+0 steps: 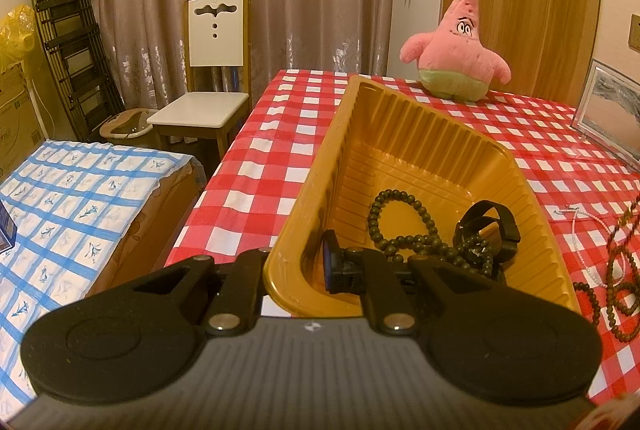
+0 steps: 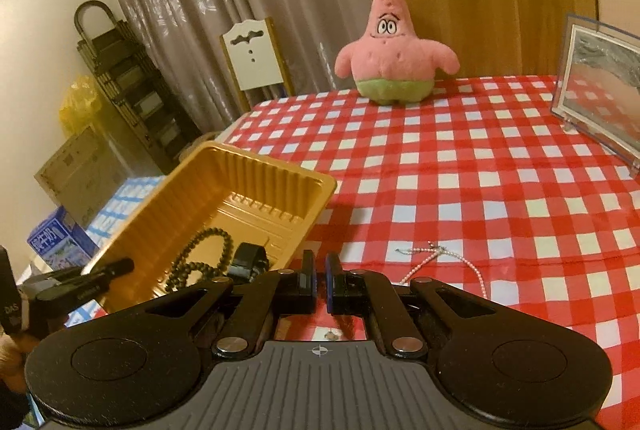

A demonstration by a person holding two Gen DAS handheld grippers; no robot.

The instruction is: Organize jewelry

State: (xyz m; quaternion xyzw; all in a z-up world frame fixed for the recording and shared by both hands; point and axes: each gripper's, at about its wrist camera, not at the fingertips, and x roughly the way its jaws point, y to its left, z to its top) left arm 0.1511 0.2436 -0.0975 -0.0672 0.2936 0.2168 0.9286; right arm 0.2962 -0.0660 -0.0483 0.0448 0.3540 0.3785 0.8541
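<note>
A gold plastic tray [image 1: 404, 133] sits on the red checked table and holds a dark bead bracelet [image 1: 400, 226] and a black watch [image 1: 492, 230]. My left gripper [image 1: 298, 266] is shut on the tray's near left corner, one finger inside the wall and one outside. In the right wrist view the tray [image 2: 248, 181] lies at the left with the beads [image 2: 200, 258] and watch [image 2: 248, 262] inside. My right gripper [image 2: 320, 282] is nearly closed and empty above the cloth. A pink-white pearl necklace [image 2: 448, 262] lies just right of it. More dark beads [image 1: 616, 282] lie right of the tray.
A pink star plush [image 2: 394, 49] stands at the table's far edge. A clear picture frame [image 2: 600, 93] stands at the right. A white chair [image 1: 212, 69], a folded ladder [image 1: 68, 41] and a blue checked surface [image 1: 60, 213] are left of the table.
</note>
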